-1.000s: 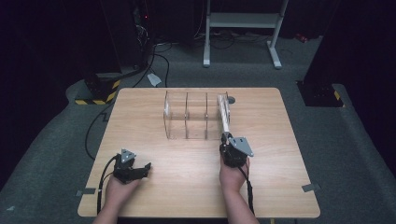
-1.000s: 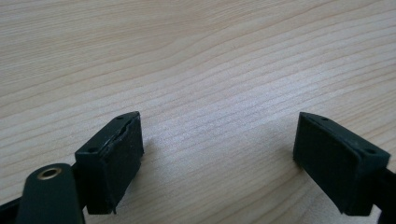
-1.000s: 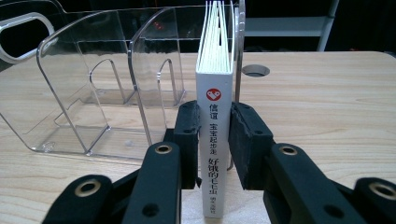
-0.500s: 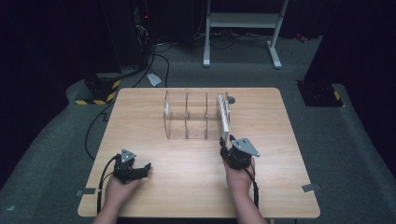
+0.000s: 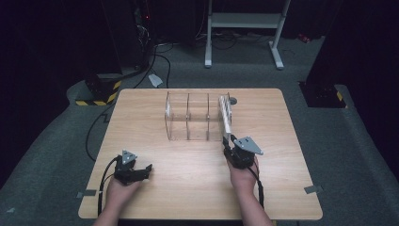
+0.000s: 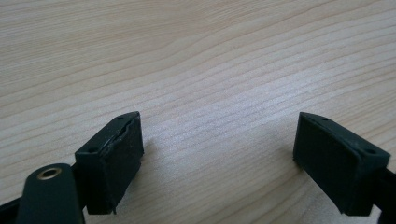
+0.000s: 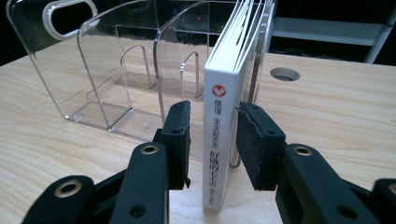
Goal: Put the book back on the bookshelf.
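Observation:
A white-spined book (image 7: 219, 121) stands upright in the right-end slot of a clear acrylic rack (image 7: 107, 70) on the wooden table (image 5: 188, 179). My right gripper (image 7: 212, 135) straddles the book's spine. Its jaws have just been closing with the book between them. The left pad stands a small gap off the cover, and the right pad is at the cover's edge. From above, the right gripper (image 5: 229, 143) sits at the near end of the book (image 5: 226, 115). My left gripper (image 6: 217, 158) rests open on bare wood, seen near the front left (image 5: 148, 168).
The rack (image 5: 188, 117) has empty slots left of the book. A round cable hole (image 7: 285, 73) lies in the table beyond the rack. Dark floor, a metal stand (image 5: 244, 28) and cables surround the table.
The right hand has shifted very slightly to the right at the book's near end. The left hand has not moved.

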